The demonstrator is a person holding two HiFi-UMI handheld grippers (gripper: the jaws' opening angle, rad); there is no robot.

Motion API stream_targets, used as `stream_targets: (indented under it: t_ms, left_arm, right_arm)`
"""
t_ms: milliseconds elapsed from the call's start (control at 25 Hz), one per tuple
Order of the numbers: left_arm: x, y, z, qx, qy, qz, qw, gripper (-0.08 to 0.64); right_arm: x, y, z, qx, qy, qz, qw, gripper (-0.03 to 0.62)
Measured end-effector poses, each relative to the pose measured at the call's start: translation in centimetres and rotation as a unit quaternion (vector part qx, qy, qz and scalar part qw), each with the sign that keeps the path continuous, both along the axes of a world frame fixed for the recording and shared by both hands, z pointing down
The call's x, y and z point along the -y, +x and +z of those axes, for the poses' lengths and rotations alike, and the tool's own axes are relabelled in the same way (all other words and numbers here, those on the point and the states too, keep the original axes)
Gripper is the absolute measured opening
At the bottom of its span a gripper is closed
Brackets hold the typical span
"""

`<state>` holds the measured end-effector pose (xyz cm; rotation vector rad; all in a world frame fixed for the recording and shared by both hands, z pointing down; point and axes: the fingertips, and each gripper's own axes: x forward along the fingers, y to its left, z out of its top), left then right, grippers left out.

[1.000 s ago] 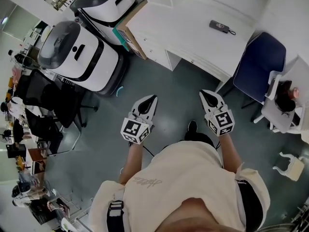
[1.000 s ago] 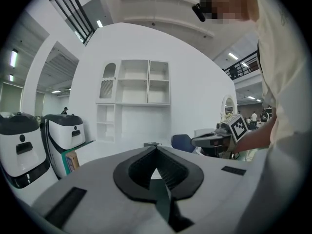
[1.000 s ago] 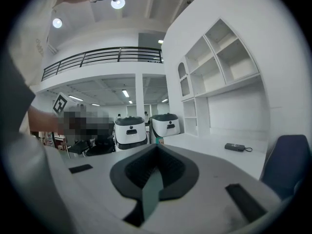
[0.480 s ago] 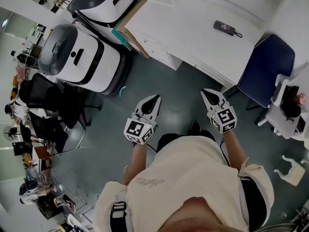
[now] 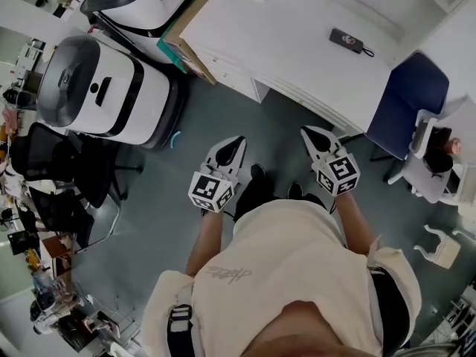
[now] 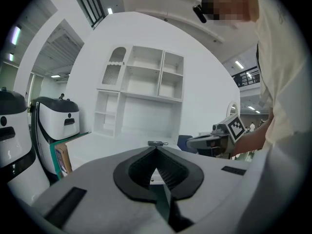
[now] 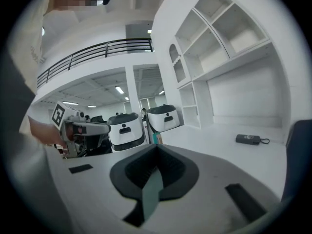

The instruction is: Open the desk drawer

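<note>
We stand short of the desk (image 5: 297, 50), with bare floor (image 5: 275, 121) between it and us, so the task is not yet begun. The drawer (image 5: 229, 78) sits in the desk's front face at its left end, just beside a box (image 5: 187, 27) propped against that end. It looks shut, flush with the front, and we cannot make out a handle from here.

The left gripper (image 5: 236, 142) has its jaws pressed together with nothing between them; its own view shows the tips meeting and only the desk beyond. The right gripper (image 5: 309, 133) is likewise closed and empty. We judge they are carried closed because the approach needs no grip, and held side by side, pointing at the desk, so either can go to the front. The left one lines up better with the drawer, so we guess it will do the pulling.

A remote (image 5: 347, 41) lies on the desktop well right of the drawer, and a chair (image 5: 413, 95) stands at the desk's right end; neither is in the way. Two white machines (image 5: 104, 88) stand left of the desk, which leaves us the front as the way in. Next we would need to get closer, spread the jaws and find an edge to hook; a flush front may give little purchase
</note>
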<state>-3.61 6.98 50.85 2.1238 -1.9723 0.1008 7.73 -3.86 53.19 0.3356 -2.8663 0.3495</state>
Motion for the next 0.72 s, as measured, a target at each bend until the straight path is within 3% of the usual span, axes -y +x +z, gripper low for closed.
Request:
stream_targets:
  t_ms: [200, 440, 720]
  left_arm:
    - [2.2, -5.8, -1.8, 0.017, 0.014, 0.031, 0.9993, 0.002]
    - [4.5, -9.2, -1.9, 0.021, 0.034, 0.085, 0.9956, 0.002]
    - [5.4, -11.9, -0.2, -0.004, 0.015, 0.11, 0.9938, 0.002]
  right_arm:
    - [2.0, -3.7, -3.4, 0.008, 0.026, 0.048, 0.998, -0.005]
    - [3.4, -6.5, -4.3, 0.0, 0.085, 0.091, 0.992, -0.005]
    - [4.0, -6.8, -1.8, -0.039, 0.045, 0.12, 0.991, -0.005]
